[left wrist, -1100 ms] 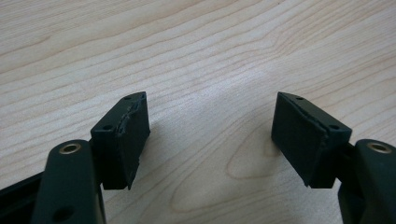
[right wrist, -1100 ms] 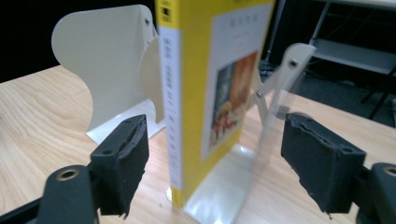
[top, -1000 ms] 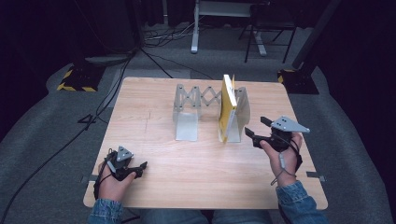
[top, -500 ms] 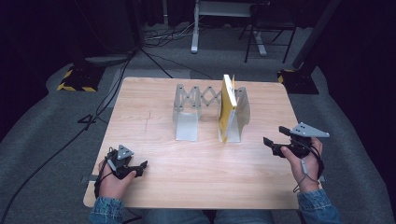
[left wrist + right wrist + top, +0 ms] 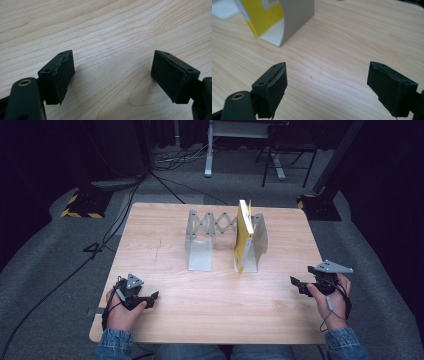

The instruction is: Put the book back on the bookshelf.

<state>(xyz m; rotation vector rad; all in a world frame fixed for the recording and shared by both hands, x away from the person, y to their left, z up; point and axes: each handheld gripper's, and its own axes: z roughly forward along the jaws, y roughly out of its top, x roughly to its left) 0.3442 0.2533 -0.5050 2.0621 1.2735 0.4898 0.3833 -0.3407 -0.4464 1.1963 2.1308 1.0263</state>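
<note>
- The left gripper (image 5: 152, 297) sits near the front left corner of the tabletop (image 5: 165, 260), held low in the person's left hand (image 5: 120, 312). Its jaws have just been opening and now stand wide apart with nothing between them; in the left gripper view only bare wood grain lies between the two black pads (image 5: 58, 76).
- The right gripper (image 5: 296, 283) is at the right edge of the tabletop, held in the person's right hand (image 5: 332, 295), jaws pointing left toward the middle. It has drawn back from the rack toward the front right since a second ago. Its jaws have just been opening too and stand wide, empty.
- A yellow book (image 5: 243, 236) stands upright on its edge in the right end of a grey metal rack (image 5: 200, 255), near the middle of the tabletop and slightly toward the far side. It leans against the rack's right end plate (image 5: 260, 240).
- The rack's two end plates are joined by a criss-cross scissor link (image 5: 216, 225); the left plate stands alone with nothing against it.
- In the right gripper view, the book (image 5: 262, 17) and the curved grey plate (image 5: 297, 17) show at the upper left, well apart from that gripper's pads (image 5: 273, 87).
- The book is touched by neither gripper.
</note>
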